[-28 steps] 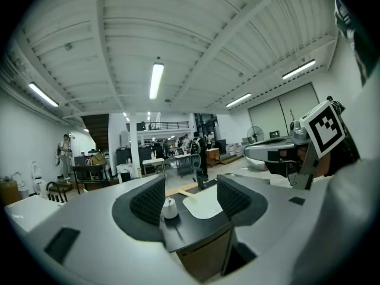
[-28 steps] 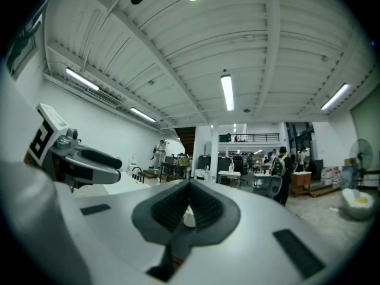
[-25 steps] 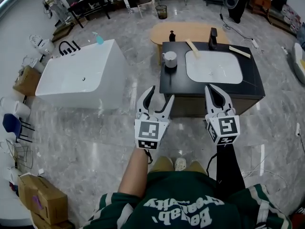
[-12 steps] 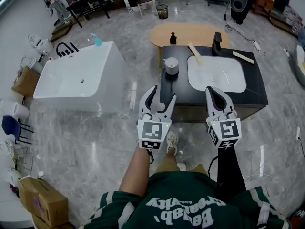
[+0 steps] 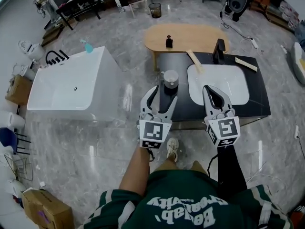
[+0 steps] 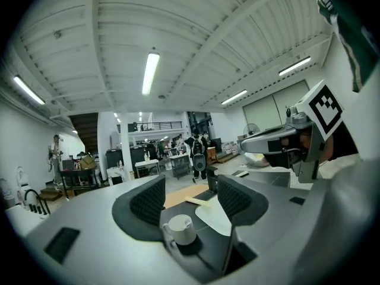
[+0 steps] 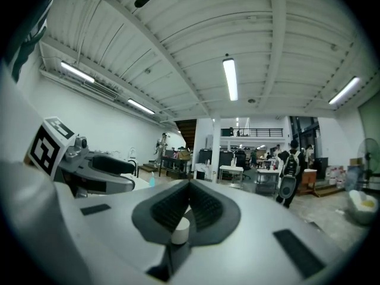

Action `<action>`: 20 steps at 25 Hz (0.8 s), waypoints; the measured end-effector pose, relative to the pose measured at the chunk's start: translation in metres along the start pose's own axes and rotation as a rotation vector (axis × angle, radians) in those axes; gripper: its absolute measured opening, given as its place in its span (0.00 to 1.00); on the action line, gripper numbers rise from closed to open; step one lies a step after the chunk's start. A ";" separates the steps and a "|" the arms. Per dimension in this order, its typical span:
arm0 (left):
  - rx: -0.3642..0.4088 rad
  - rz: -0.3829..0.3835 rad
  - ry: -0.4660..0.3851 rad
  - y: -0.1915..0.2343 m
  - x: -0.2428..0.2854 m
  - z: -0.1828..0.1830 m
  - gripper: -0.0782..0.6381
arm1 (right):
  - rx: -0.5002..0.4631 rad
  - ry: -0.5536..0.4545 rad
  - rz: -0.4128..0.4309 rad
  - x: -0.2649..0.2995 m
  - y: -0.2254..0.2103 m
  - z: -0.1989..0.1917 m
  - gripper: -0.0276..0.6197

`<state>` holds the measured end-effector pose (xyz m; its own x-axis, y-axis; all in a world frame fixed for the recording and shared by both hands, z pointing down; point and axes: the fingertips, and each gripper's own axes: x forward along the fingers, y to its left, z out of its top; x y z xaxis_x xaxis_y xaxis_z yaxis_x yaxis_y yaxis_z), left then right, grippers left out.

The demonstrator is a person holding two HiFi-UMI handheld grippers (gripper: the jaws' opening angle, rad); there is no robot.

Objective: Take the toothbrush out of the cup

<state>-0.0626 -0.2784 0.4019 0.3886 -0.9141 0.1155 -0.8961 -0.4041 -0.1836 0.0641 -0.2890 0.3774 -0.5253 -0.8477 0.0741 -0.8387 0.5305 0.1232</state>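
A white mug-shaped cup [image 5: 170, 76] stands on a dark coaster at the left end of a black vanity counter [image 5: 259, 104]. I cannot make out a toothbrush in it. My left gripper [image 5: 162, 94] hangs open just short of the cup, in front of the counter's edge. In the left gripper view the cup [image 6: 181, 229] shows low between the spread jaws of the left gripper [image 6: 191, 198], still at a distance. My right gripper [image 5: 208, 88] is shut and empty near the front of the white sink basin [image 5: 219, 82]. Below the right gripper [image 7: 189, 186], a sliver of the cup [image 7: 180, 230] shows.
A black faucet [image 5: 219, 49] stands behind the basin, and two pale flat sticks [image 5: 194, 61] lie on the counter. An oval wooden table [image 5: 190, 32] with a dark bottle [image 5: 168, 41] is behind. A white bathtub [image 5: 71, 85] stands to the left, and cardboard boxes [image 5: 45, 209] stand at the lower left.
The person has stepped forward, so the counter and cup are closer. Both grippers now reach the counter's front edge, held in the same poses, left open and right shut.
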 end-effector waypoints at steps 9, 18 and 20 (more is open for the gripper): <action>-0.008 -0.143 0.038 0.020 0.074 -0.061 0.49 | 0.009 0.096 -0.035 0.081 -0.016 -0.040 0.05; 0.020 -0.174 0.139 0.024 0.105 -0.128 0.46 | 0.056 0.128 -0.049 0.110 -0.022 -0.071 0.05; 0.011 -0.175 0.164 0.023 0.111 -0.142 0.46 | 0.095 0.119 -0.064 0.113 -0.027 -0.074 0.05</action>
<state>-0.0709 -0.3844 0.5493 0.4967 -0.8132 0.3033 -0.8156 -0.5569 -0.1573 0.0384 -0.3992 0.4558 -0.4543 -0.8711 0.1865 -0.8827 0.4685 0.0379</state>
